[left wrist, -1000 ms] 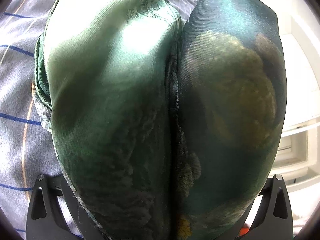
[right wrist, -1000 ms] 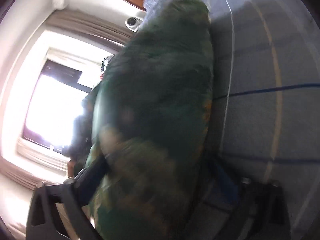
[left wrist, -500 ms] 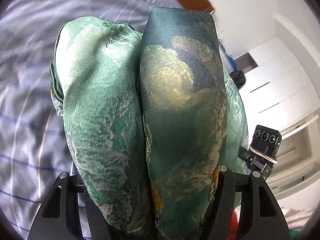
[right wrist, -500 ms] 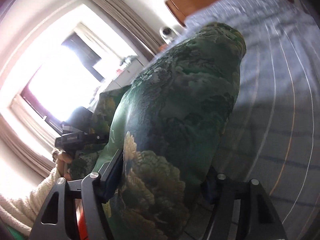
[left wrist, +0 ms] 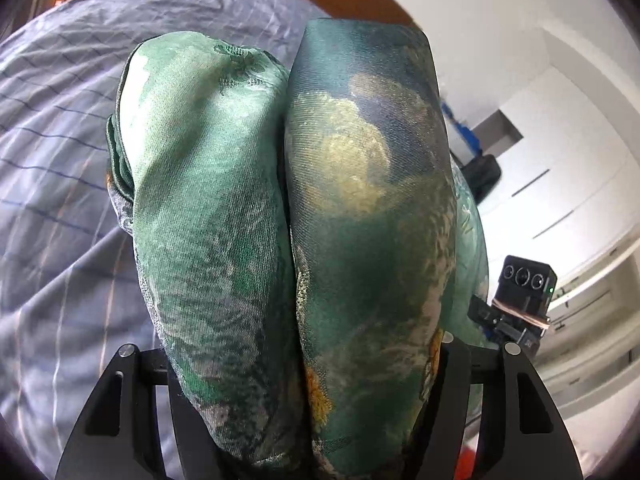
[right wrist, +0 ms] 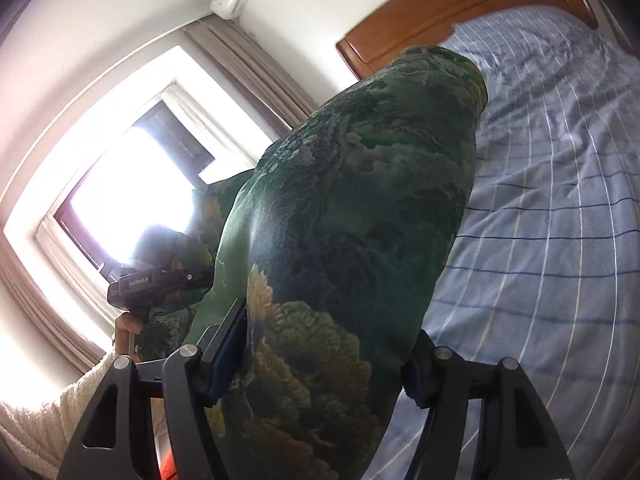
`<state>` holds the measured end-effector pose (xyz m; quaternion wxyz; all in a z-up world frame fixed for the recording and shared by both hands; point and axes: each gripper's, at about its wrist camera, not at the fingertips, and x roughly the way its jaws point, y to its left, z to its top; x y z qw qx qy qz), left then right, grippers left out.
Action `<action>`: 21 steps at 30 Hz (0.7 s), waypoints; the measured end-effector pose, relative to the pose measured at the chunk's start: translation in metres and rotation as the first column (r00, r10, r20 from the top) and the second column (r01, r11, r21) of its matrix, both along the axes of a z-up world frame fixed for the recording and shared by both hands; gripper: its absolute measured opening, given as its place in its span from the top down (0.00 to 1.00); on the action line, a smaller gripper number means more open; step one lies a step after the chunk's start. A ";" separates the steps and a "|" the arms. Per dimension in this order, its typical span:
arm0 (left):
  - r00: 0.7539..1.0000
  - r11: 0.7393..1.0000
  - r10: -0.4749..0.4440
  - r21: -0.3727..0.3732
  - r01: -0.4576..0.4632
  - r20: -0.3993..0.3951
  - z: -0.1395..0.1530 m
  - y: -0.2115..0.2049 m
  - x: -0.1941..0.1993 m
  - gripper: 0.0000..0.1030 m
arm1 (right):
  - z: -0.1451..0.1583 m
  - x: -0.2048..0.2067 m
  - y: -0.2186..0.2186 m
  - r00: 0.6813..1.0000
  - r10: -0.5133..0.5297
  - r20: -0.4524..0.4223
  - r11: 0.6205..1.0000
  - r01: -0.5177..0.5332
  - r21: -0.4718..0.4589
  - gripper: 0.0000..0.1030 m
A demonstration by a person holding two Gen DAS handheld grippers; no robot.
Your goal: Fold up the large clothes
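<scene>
A green satin garment point(left wrist: 280, 220) with gold and dark floral print is bunched thickly between the jaws of my left gripper point(left wrist: 308, 392), which is shut on it; it rises in two folds in front of the camera. My right gripper point(right wrist: 324, 364) is shut on another part of the same garment point(right wrist: 352, 220), held above the bed. The right gripper's body shows at the right edge of the left wrist view point(left wrist: 520, 304). The left gripper's body shows in the right wrist view point(right wrist: 156, 284), with cloth draped between the two.
A bed with a blue-grey striped sheet point(left wrist: 52, 160) point(right wrist: 560, 200) lies below. A wooden headboard point(right wrist: 460, 4) is at its far end. A bright window with curtains point(right wrist: 120, 200) is on one side, white wardrobe doors point(left wrist: 560, 184) on the other.
Both grippers have lifted and tilted up with the garment, so the headboard and walls came into view. The left jaws have closed tighter on the cloth. The holds are unchanged.
</scene>
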<state>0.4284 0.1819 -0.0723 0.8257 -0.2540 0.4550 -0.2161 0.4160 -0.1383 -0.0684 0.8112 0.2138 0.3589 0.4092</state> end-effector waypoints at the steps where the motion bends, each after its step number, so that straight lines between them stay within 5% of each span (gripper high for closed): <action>1: 1.000 1.000 0.000 0.005 0.000 -0.016 -0.010 -0.004 0.009 0.36 | -0.007 0.009 0.002 1.000 -0.004 -0.014 1.000 0.004 -0.001 0.35; 7: 0.992 1.000 0.012 0.022 -0.009 -0.128 -0.092 -0.017 0.032 0.31 | -0.079 0.041 -0.011 0.987 -0.013 -0.160 0.999 0.005 -0.055 0.35; 11: 0.993 0.998 0.018 -0.053 -0.024 -0.113 -0.106 -0.005 0.022 0.10 | -0.113 0.043 -0.022 0.975 -0.021 -0.222 1.000 0.021 -0.001 0.24; 17: 0.999 0.994 0.023 0.103 -0.020 -0.029 -0.075 0.007 -0.017 0.07 | -0.107 0.033 -0.036 0.965 -0.090 -0.245 0.996 0.087 -0.026 0.14; 21: 0.985 0.946 0.106 0.292 -0.143 0.139 -0.031 0.007 -0.084 0.01 | -0.076 -0.007 -0.060 0.976 -0.159 -0.151 0.983 0.142 -0.118 0.11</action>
